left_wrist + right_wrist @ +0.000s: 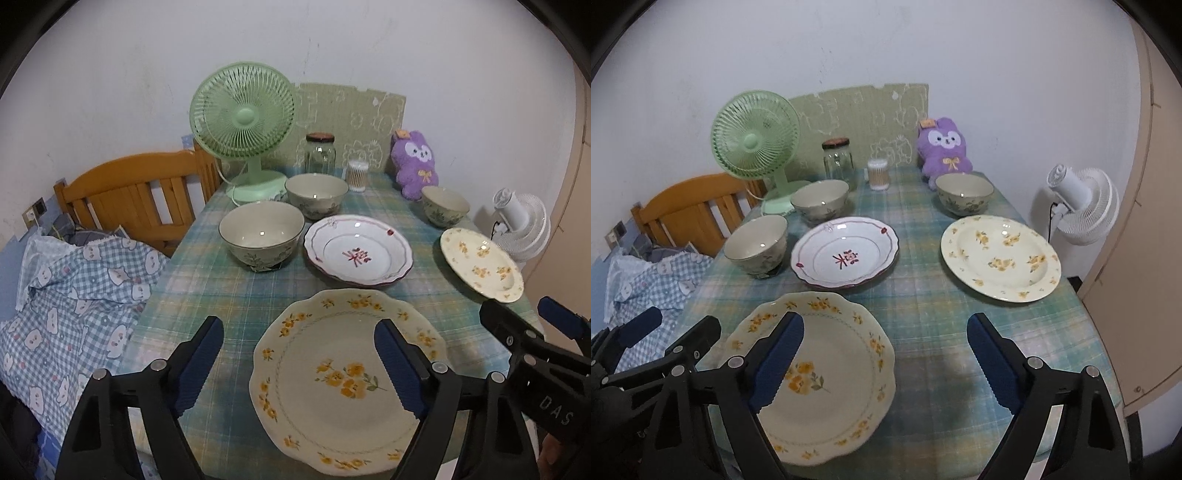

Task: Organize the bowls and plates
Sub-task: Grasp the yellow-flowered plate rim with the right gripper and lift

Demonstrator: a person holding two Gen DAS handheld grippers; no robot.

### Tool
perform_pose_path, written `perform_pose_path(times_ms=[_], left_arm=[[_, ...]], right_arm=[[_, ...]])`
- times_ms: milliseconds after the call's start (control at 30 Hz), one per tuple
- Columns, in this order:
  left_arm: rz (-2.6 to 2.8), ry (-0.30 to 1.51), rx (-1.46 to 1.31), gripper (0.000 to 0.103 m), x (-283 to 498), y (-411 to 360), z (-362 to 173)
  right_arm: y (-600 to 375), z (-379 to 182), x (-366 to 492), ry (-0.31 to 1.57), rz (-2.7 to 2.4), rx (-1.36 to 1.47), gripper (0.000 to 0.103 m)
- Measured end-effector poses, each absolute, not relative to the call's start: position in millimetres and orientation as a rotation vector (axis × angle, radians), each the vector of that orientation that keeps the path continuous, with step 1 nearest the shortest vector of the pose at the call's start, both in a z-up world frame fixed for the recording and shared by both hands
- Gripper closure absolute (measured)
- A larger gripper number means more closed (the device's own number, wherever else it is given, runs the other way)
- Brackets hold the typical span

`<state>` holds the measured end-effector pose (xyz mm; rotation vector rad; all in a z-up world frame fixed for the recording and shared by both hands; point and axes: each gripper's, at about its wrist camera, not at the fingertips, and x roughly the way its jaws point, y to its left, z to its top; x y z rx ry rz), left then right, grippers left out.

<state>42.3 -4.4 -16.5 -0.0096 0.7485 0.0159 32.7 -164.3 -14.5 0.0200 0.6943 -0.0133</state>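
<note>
On the plaid table [221,295] a large scalloped plate with yellow flowers [332,387] [831,369] lies nearest me. Behind it sit a white plate with a red character [358,251] [846,251] and a deep yellow-flowered plate [480,262] [1001,258] to the right. Three floral bowls stand further back: front left [262,236] [757,243], middle [317,194] [820,197], right [445,205] [964,192]. My left gripper [299,328] [683,319] hovers open over the large plate's left side. My right gripper [886,319] [522,306] hovers open over its right edge. Neither holds anything.
Along the back wall stand a green fan [243,125], a glass jar [319,153], a cotton swab tub [357,175] and a purple plush [415,162]. A bed with checked bedding [74,295] and wooden headboard [129,192] adjoins on the left. A white fan [1082,203] stands right.
</note>
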Motion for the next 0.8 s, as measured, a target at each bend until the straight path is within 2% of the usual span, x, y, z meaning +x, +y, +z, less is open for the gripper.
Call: perform_pose_path(times_ms=[233,700,800], left_arm=[[0.047,0.841,0.012,0.022,74,7,-42],[0.014,1.044,-0.006,0.047,115,22,-101],[-0.022,1.065,0.005,0.051,119,22,-107]], right_arm=[[-155,-36,69,0.79,-0.03,0.032,0.019],[-145,-94,113,0.988,-0.057,0.046,0.026],[-144,-103,118,1.039,-0.06,0.061,0.031]])
